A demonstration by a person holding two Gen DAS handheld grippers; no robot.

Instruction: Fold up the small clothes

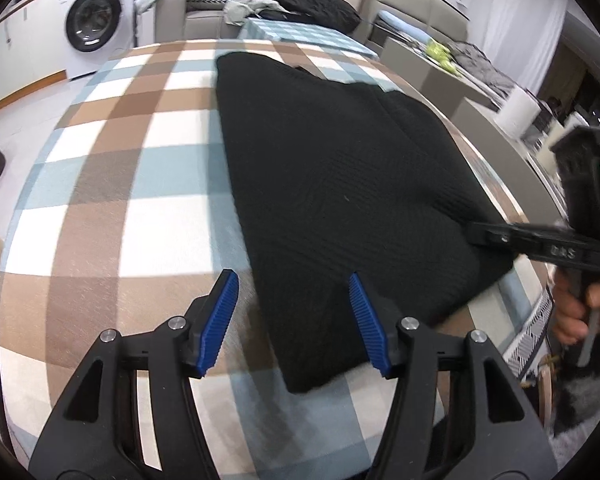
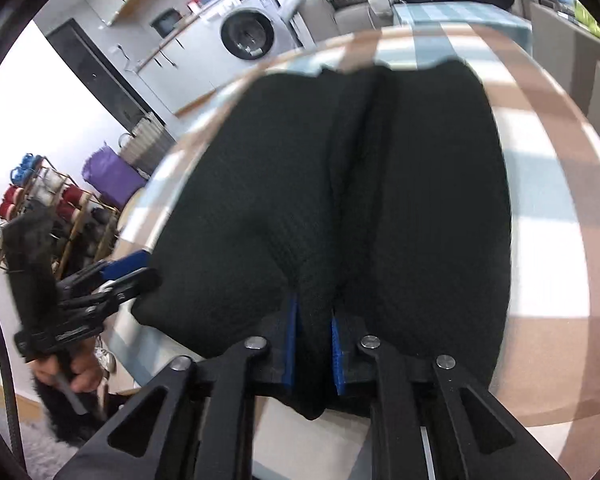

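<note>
Blue ribbed pads of the right gripper (image 2: 314, 340) pinch a bunched fold at the near edge of the black knitted garment (image 1: 340, 168), which lies flat on the table's brown, white and pale-blue checked cloth (image 1: 112, 200). The left gripper (image 1: 292, 300) hangs with its fingers well apart above the garment's near corner, pressing nothing. Farther off stands a white washing machine (image 1: 96, 20).

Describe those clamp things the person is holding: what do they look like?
Each hand-held gripper is matte black plastic: two angled arms with triangular cut-outs, silver pivot bolts, and ribbed blue pads lining the fingers. The left hand-held gripper shows this best; the right hand-held gripper matches. A dark, fuzzy sleeve covers the wrist.
</note>
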